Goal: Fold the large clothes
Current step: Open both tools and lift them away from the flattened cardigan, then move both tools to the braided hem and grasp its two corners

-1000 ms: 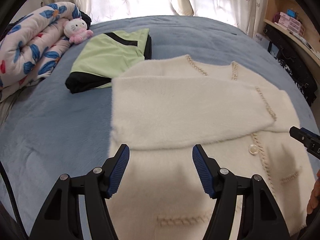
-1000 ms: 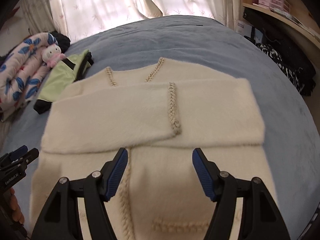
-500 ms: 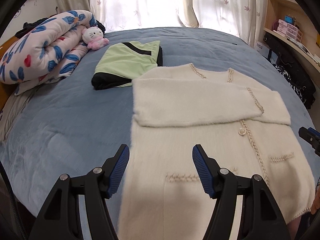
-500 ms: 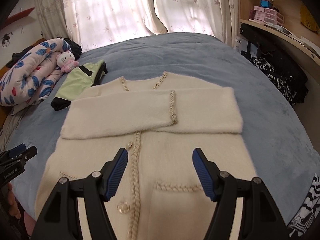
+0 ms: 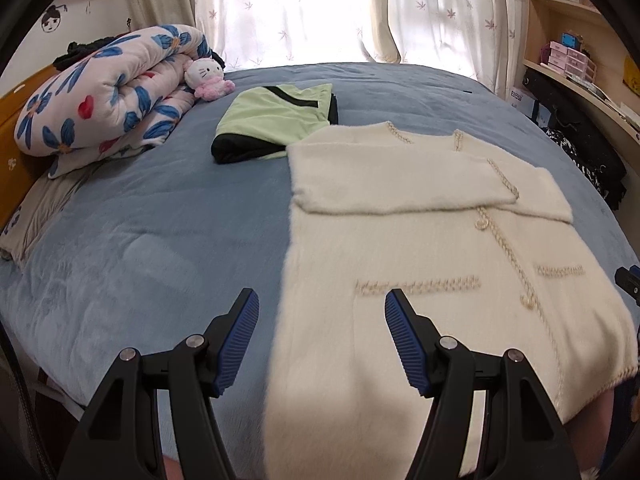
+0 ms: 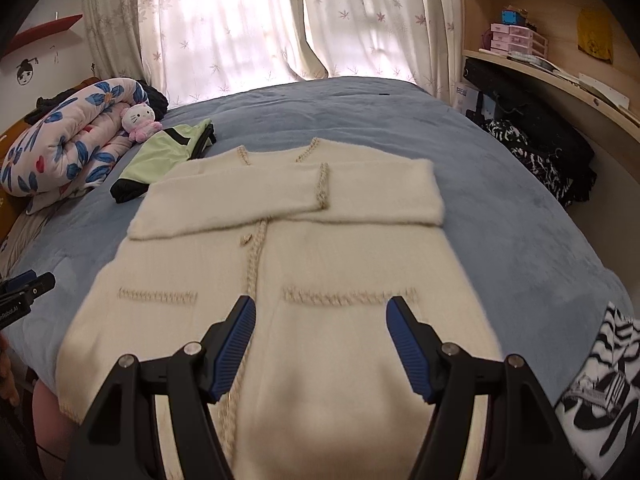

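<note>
A cream cardigan lies flat and face up on the blue bedspread, its hem at the near edge of the bed and its neckline toward the curtained window. Both sleeves are folded across the chest, 1 overlapping the other, with the braided cuff trim of the upper sleeve lying near the middle. The braided button placket runs down the front between 2 trimmed pockets. The left gripper hangs over the cardigan's left side edge near the hem, jaws spread wide with nothing between the blue pads. The right gripper hangs over the right pocket, likewise spread and empty; whether either touches the knit is hard to tell, as the near fabric is blurred. Just beyond the cardigan's left shoulder sits a folded green and black garment, its corner touching or nearly touching the cream knit. Farther left are a rolled floral quilt and a small white plush cat resting against it. A black-and-white patterned cloth hangs at the bed's right near corner.
</note>
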Demonstrator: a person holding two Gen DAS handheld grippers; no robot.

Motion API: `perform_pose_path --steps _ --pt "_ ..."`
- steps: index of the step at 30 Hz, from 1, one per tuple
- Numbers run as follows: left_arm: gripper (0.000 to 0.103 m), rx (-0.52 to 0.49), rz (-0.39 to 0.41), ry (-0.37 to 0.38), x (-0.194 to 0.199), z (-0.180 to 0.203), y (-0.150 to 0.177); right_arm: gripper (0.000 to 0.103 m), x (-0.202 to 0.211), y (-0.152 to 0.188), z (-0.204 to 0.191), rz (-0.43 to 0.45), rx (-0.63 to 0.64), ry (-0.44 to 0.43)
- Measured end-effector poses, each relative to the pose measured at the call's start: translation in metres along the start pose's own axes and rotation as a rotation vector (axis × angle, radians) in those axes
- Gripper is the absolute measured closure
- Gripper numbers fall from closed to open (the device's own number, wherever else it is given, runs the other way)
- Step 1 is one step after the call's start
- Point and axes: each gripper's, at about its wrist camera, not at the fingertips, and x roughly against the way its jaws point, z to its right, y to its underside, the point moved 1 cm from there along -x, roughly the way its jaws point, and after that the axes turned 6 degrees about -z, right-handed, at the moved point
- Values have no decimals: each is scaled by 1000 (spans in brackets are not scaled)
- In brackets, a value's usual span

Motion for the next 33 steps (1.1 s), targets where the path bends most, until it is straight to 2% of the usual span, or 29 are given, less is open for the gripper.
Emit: perform_pose_path --steps 6,11,18,21,28,33 --pt "38 10 -12 21 9 -19 32 35 25 25 9 42 49 22" --pt "38 57 -58 103 2 -39 57 35 39 47 23 72 74 43" --pt "38 124 -101 172 -12 -62 98 35 46 79 52 86 31 53" --pt "38 146 -132 225 -22 -64 117 35 45 96 69 85 -21 60" --pt "38 150 -193 294 -40 -56 133 35 31 123 108 28 -150 81" --pt "37 169 -209 339 -45 -56 140 35 20 132 132 -5 -254 46"
